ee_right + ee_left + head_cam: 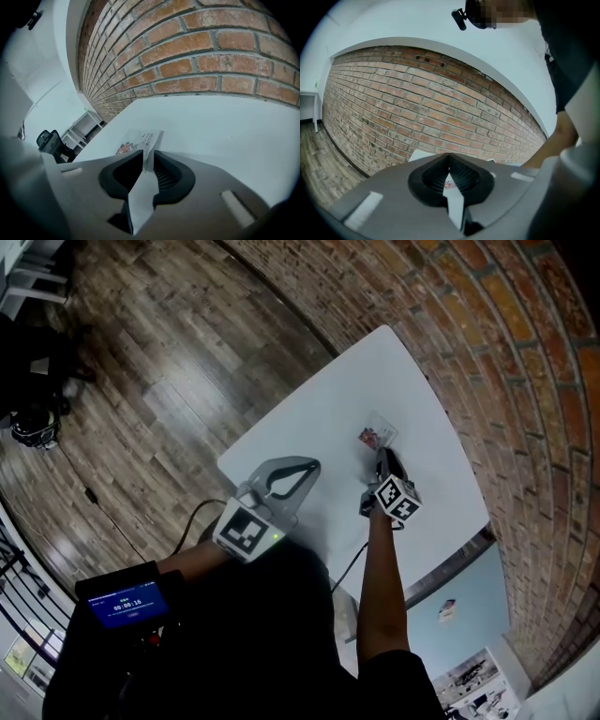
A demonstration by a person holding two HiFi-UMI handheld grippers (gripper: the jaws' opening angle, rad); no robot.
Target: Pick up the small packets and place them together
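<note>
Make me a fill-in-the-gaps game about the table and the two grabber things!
1. The table has a plain ____ top.
2. The wall beside the table is made of ____.
3. The right gripper pinches the edge of a small ____.
4. The left gripper holds its jaws ____.

Missing words: white; brick; packet; shut.
</note>
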